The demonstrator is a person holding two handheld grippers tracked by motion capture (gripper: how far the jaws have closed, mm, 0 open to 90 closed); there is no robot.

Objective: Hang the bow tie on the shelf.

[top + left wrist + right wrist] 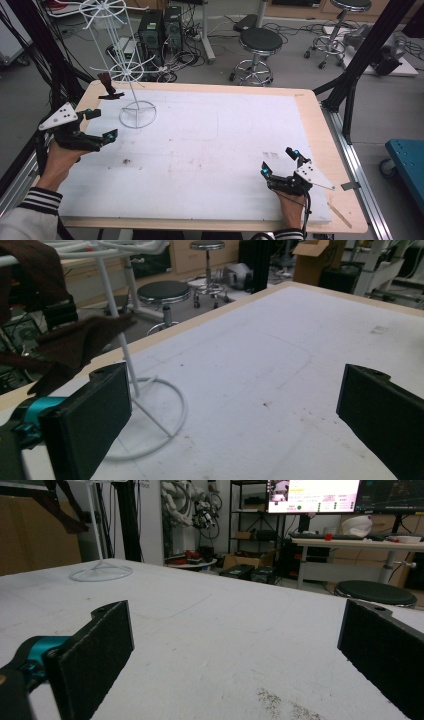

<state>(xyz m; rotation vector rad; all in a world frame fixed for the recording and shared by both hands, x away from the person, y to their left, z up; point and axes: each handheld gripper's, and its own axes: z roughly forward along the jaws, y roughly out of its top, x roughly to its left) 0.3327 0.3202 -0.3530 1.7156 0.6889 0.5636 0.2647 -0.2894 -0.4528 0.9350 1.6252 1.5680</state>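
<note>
A white wire rack (130, 75) stands on its ring base at the table's far left, and its pole and ring base (150, 410) lie just ahead in the left gripper view. A dark brown cloth (106, 86) hangs from a lower arm of the rack, also seen as the dark brown cloth (75, 340). My left gripper (101, 124) is open near the left edge, just left of the rack base, with nothing between its fingers. My right gripper (280, 161) is open low over the white mat at the near right, holding nothing. The rack base (101, 572) sits far off in the right gripper view.
A white foam mat (210, 145) covers most of the wooden table (320, 125). Two round stools (259, 42) and computer towers stand on the floor beyond the far edge. Black frame posts (365, 55) rise at the right. A dark smudge (126, 161) marks the mat.
</note>
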